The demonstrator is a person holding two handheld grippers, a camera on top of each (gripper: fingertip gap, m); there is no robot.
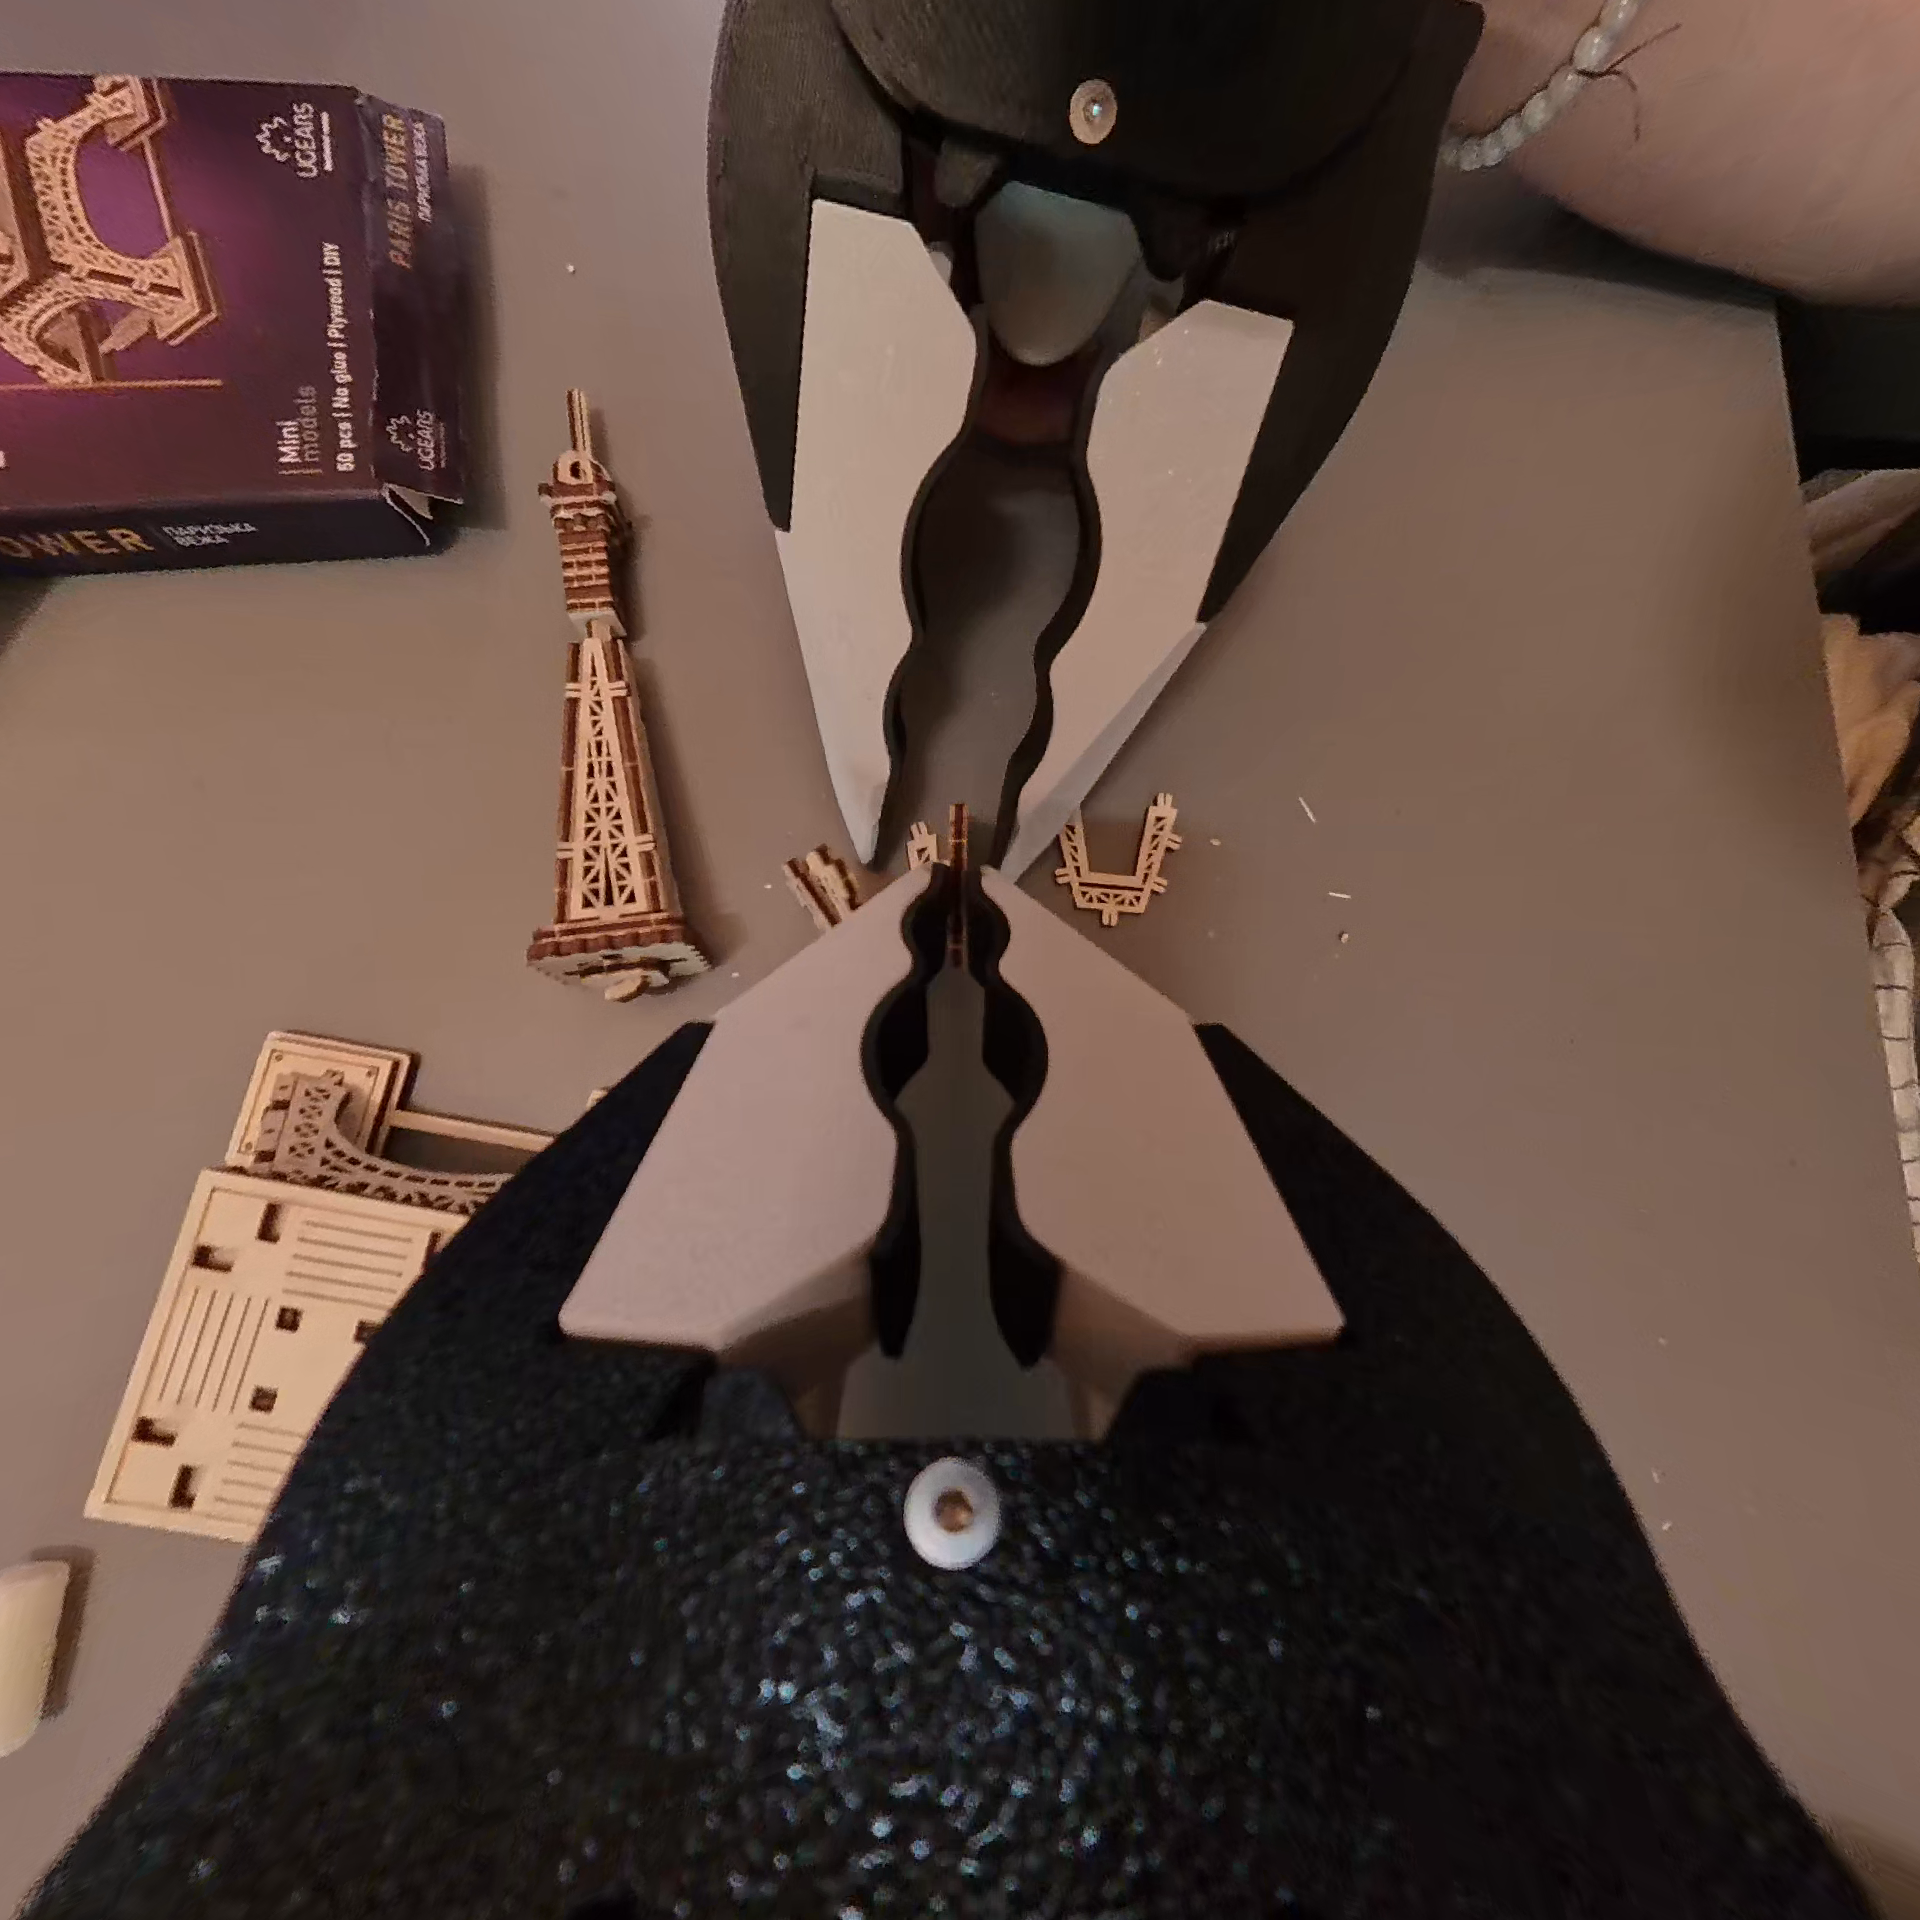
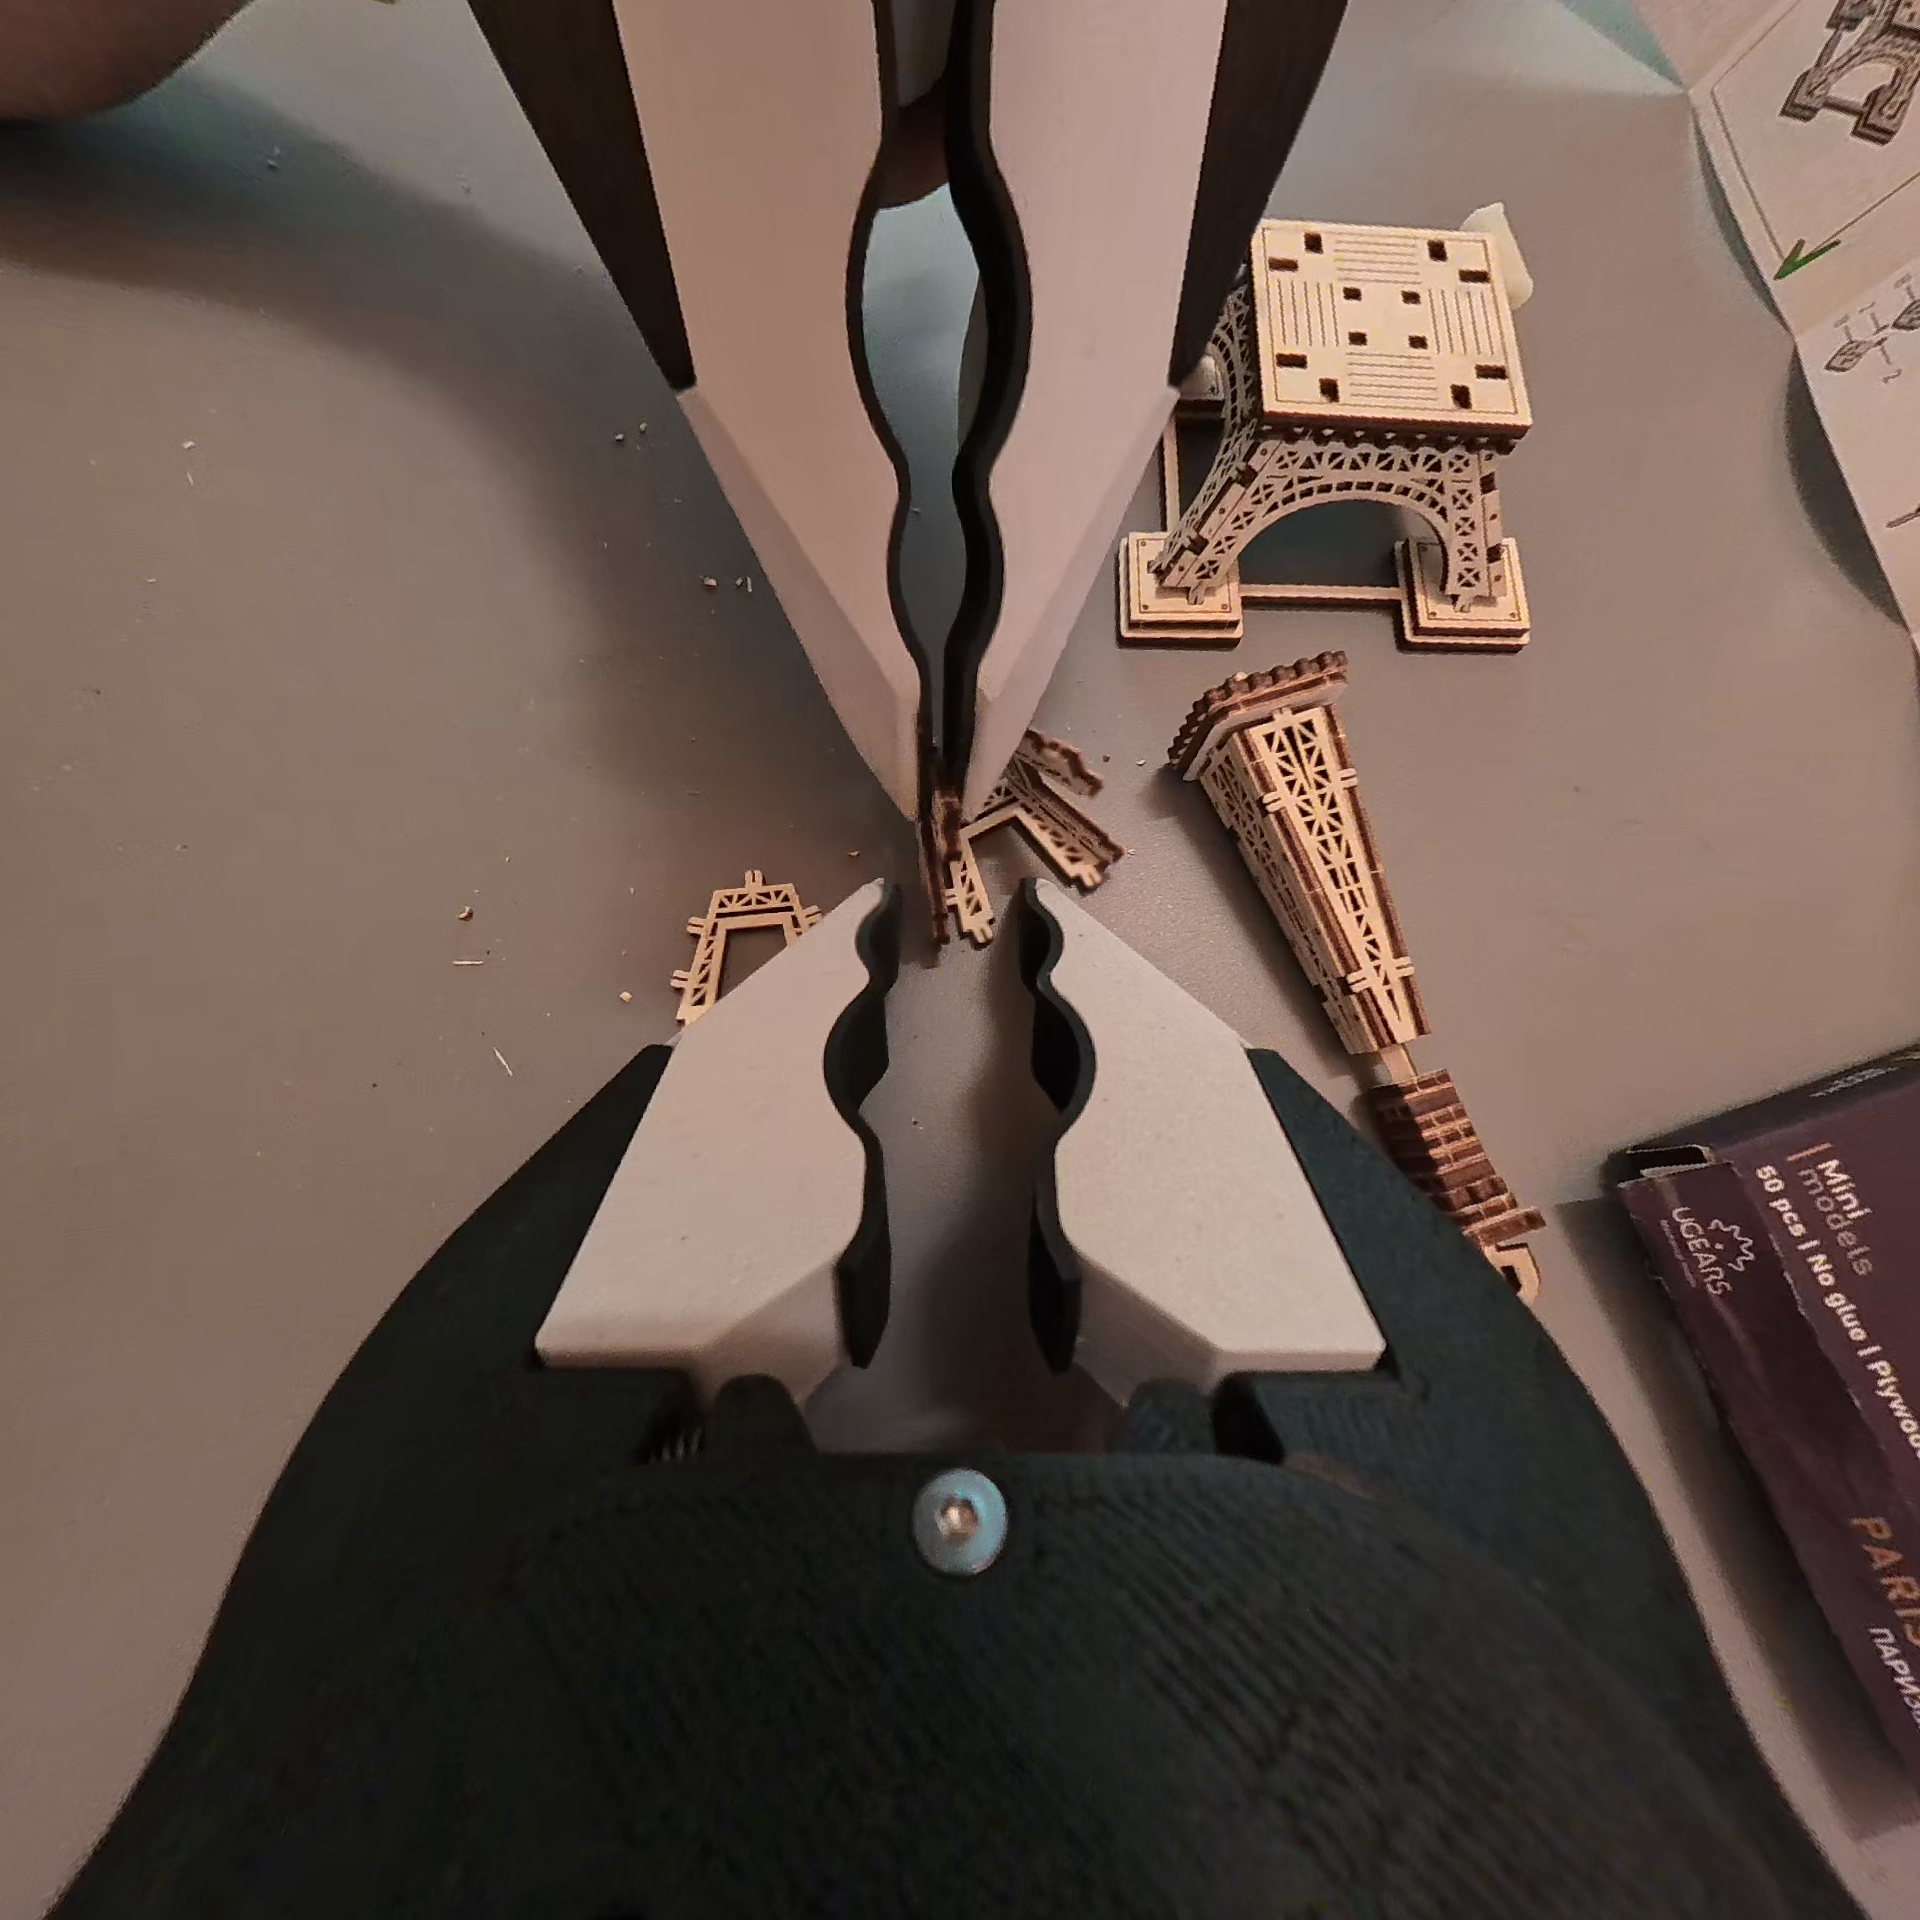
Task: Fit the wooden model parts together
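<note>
My left gripper [image 1: 956,883] is shut on a small flat wooden lattice part [image 1: 957,920] and holds it on edge just above the grey table. In the right wrist view it comes down from the top [image 2: 940,790] with the part [image 2: 951,883] hanging from its tips. My right gripper [image 2: 956,899] is open, one finger on each side of that part, tips facing the left gripper's [image 1: 945,857]. A second lattice part [image 2: 1049,810] lies just behind. A U-shaped lattice part [image 1: 1117,873] lies beside the grippers [image 2: 738,945].
The tower's upper section with spire [image 1: 597,727] lies on its side [image 2: 1309,862]. The arched tower base [image 2: 1340,436] stands farther off [image 1: 301,1247]. A purple box [image 1: 208,312], an instruction sheet [image 2: 1818,208], a braceleted wrist [image 1: 1538,104] and cloth past the table edge [image 1: 1881,727] surround the work. My left and right fingertips are right by each other.
</note>
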